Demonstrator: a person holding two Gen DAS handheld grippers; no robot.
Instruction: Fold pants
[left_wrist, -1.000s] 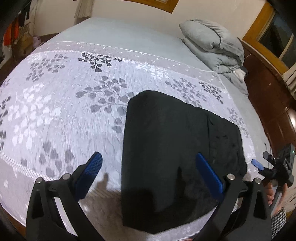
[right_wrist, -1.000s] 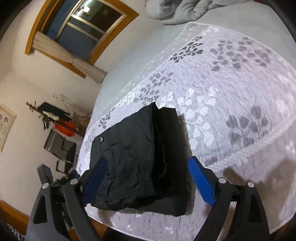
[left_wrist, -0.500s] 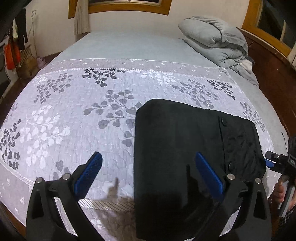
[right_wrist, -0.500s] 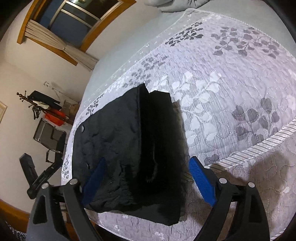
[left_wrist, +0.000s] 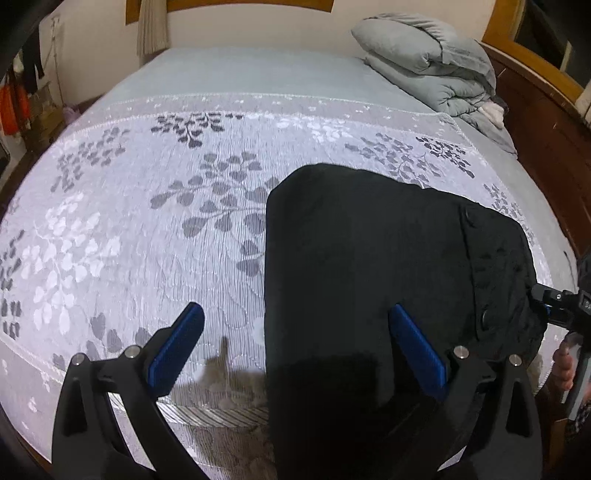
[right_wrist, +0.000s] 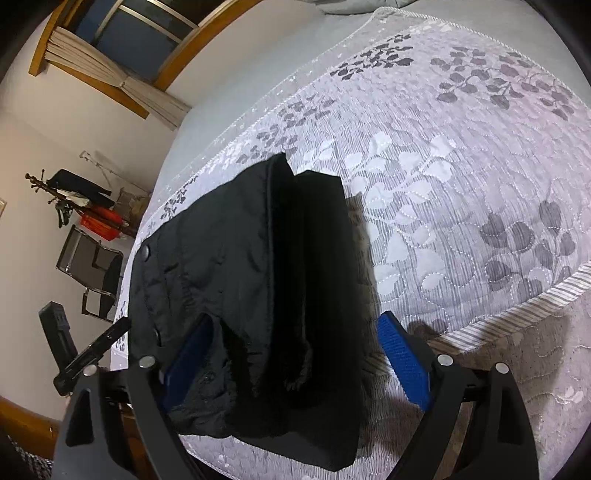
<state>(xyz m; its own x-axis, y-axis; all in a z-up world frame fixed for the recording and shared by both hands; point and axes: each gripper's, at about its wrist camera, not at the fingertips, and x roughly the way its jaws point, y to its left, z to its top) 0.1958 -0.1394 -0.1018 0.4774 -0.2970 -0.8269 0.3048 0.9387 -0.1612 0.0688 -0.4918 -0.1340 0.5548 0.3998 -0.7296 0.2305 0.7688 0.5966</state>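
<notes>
- Grippers first: your left gripper (left_wrist: 297, 350) is spread wide and empty, one blue pad over the bedspread (left_wrist: 147, 236), the other over the pants (left_wrist: 369, 266).
- Your right gripper (right_wrist: 295, 360) is also wide — nothing pinched, its fingers straddling the cloth.
- Pants lie folded, black, near the bed's edge.
- Farther back — a grey duvet (left_wrist: 428, 85), bundled by the headboard.

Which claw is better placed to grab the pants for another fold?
Probably the right claw: open, already straddling the near edge of the folded pants. The left claw, also open, straddles only their left edge, mostly over bedspread.
</notes>
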